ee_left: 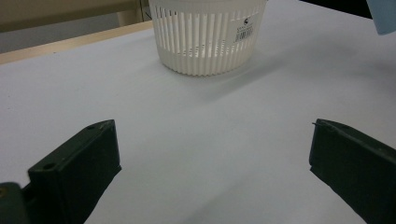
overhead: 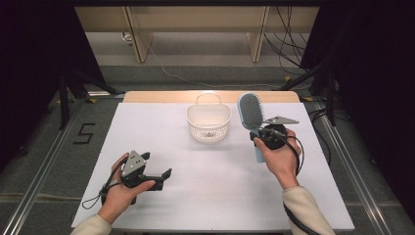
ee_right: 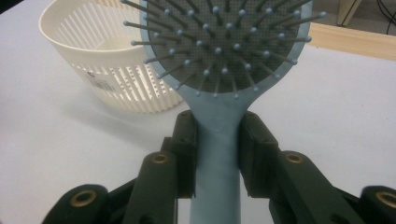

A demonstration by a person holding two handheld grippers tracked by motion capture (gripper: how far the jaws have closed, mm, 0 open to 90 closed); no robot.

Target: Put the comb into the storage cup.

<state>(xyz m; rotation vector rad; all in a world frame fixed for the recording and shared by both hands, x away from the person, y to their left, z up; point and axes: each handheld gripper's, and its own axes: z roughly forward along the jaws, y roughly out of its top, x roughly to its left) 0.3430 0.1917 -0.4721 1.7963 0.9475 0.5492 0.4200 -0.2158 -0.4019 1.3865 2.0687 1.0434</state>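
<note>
Two hands come up from the bottom of the high view. At the lower left, the left gripper (overhead: pixel 155 177) rests low over the white desk (overhead: pixel 215 196) with its jaws spread wide and nothing in them. At the right, the right gripper (overhead: pixel 259 138) holds a blue hairbrush (overhead: pixel 250 111) by its handle, with the brush head standing up tall. The white basket (overhead: pixel 209 121) sits in the middle near the top of the desk, just to the left of the brush.

Next, the left gripper view. Both black jaws stand far apart at the bottom corners, with bare desk (ee_left: pixel 205 140) between them. The basket (ee_left: pixel 205 37) is at the top middle, well away.

Last, the right gripper view. Its jaws are closed tight on the thin neck of the hairbrush (ee_right: pixel 219 42), one on each side. The basket (ee_right: pixel 100 70) is at the upper left, behind the brush.

The job looks like putting the brush into the basket. To do it well, keep the squeeze firm, move the brush left until it is over the basket's open top, bring it down inside, and only then let go. The basket is light and could tip, so don't bump its rim.
</note>
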